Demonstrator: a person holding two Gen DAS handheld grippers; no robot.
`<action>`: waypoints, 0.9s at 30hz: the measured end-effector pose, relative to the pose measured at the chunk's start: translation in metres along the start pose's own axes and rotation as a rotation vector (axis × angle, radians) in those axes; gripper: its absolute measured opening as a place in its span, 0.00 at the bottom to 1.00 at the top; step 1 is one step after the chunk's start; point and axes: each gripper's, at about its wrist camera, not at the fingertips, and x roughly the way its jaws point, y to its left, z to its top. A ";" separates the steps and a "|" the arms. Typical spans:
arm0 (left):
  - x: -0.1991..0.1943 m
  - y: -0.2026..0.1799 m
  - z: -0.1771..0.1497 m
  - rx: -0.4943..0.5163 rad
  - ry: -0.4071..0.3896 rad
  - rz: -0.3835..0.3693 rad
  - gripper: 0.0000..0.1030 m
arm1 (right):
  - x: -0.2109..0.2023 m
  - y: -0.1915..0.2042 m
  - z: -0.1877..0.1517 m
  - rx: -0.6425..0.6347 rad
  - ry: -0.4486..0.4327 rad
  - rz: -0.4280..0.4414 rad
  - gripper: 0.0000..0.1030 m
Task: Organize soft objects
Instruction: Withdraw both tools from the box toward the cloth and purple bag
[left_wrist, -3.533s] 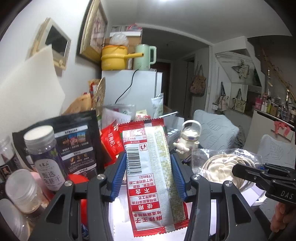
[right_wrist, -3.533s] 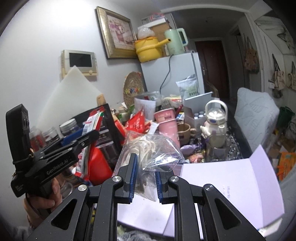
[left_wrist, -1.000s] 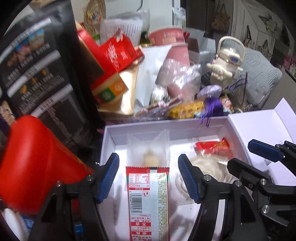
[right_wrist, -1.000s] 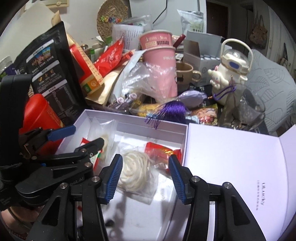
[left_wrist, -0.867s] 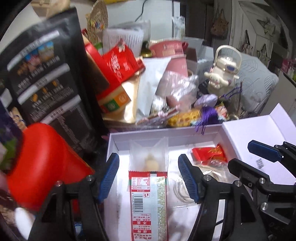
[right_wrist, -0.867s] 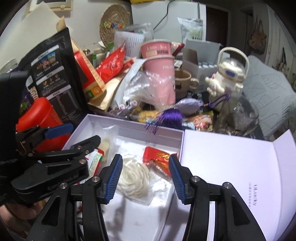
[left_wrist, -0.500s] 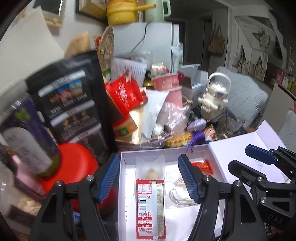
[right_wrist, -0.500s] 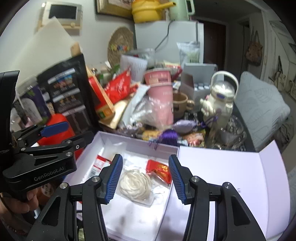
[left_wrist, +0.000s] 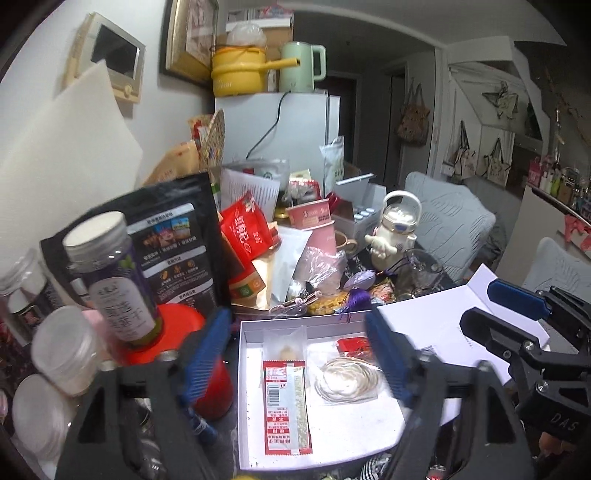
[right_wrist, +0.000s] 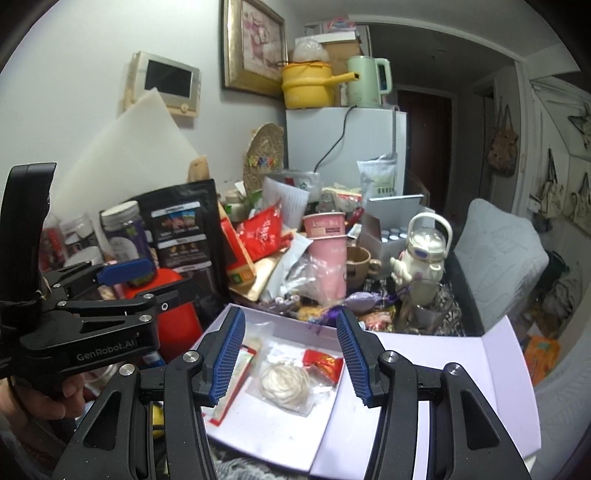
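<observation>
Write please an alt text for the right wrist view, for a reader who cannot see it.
An open white box holds a long red-and-white snack packet, a bagged coil of white cord and a small red packet. The right gripper is above it, open and empty. Cluttered packets and jars stand behind.

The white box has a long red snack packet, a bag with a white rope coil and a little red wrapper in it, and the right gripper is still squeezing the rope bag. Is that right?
Not quite. The white box does hold the red snack packet, the rope bag and the little red wrapper, but the right gripper is open and holds nothing. The right wrist view shows the bag lying in the box.
</observation>
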 end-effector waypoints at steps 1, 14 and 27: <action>-0.008 -0.001 -0.002 0.002 -0.014 0.005 0.81 | -0.007 0.002 -0.002 -0.002 -0.002 0.001 0.50; -0.075 -0.002 -0.035 0.018 -0.006 -0.020 0.81 | -0.077 0.022 -0.028 0.020 -0.026 -0.005 0.57; -0.123 -0.004 -0.083 0.017 0.043 -0.061 0.81 | -0.131 0.040 -0.073 0.083 -0.004 -0.025 0.67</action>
